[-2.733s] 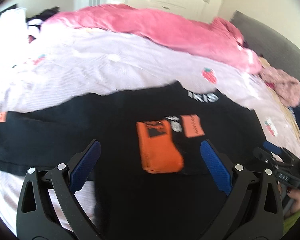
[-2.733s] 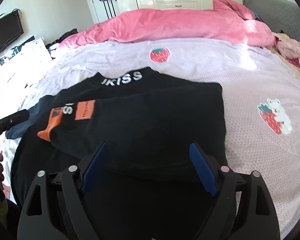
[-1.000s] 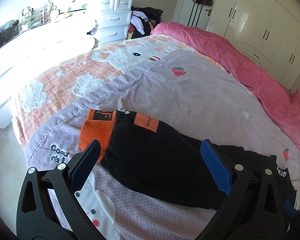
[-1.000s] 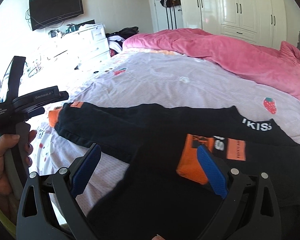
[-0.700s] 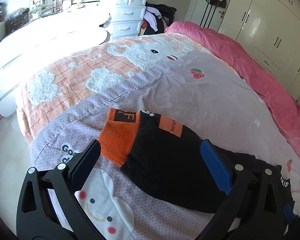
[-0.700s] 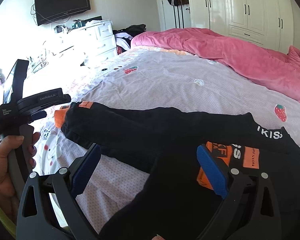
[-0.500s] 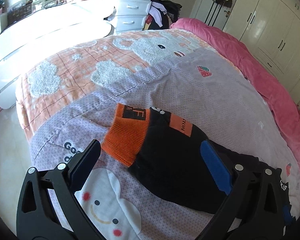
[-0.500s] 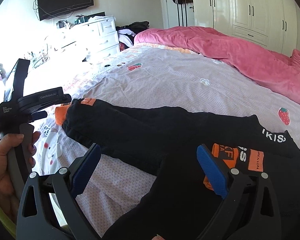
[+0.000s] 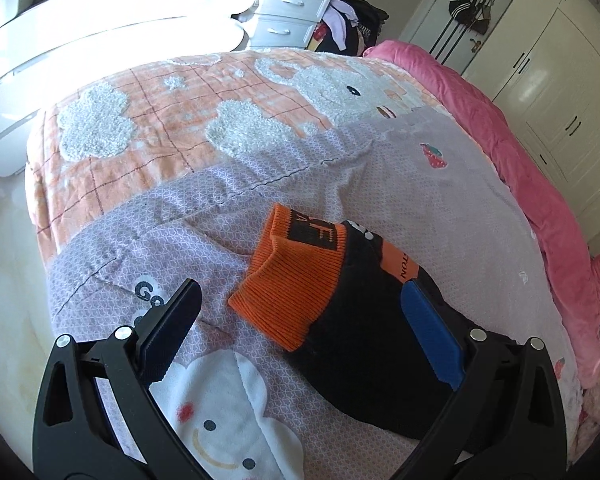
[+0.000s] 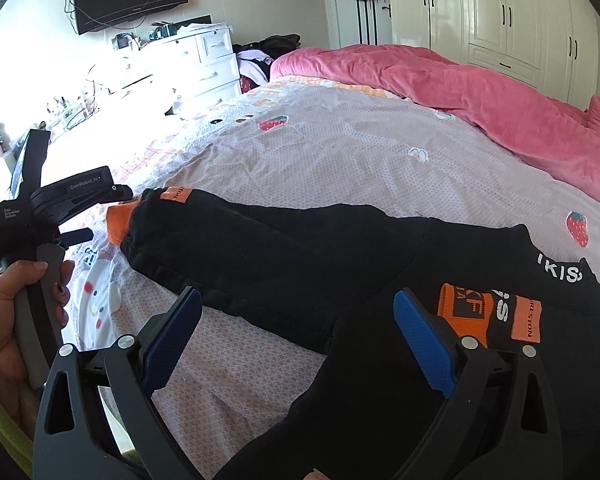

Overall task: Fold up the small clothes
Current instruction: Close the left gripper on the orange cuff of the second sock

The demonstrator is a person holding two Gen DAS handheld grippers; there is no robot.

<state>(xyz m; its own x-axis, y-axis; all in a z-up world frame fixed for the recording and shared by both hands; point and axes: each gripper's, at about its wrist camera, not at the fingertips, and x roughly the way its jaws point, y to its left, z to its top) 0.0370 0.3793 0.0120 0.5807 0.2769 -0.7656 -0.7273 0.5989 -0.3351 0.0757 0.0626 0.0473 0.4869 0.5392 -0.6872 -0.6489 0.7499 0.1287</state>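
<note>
black sweater (image 10: 300,248), white "ikis" collar lettering (image 10: 560,272), orange cuff (image 9: 292,280), "genrobot.ai" left gripper (image 10: 84,216)

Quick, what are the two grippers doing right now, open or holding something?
left gripper: open, holding nothing, fingers either side of the orange cuff.
right gripper: open, holding nothing, above the black sweater.

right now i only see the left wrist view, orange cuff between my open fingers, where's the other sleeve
Observer: Folded in. The second cuff lies on the chest of the black top.
Operator: anything held on the right side
Observer: No, the right gripper is open over the top and holds nothing.
Operator: which way is the neck
Observer: The collar, with white letters, lies just beyond that second cuff.
</note>
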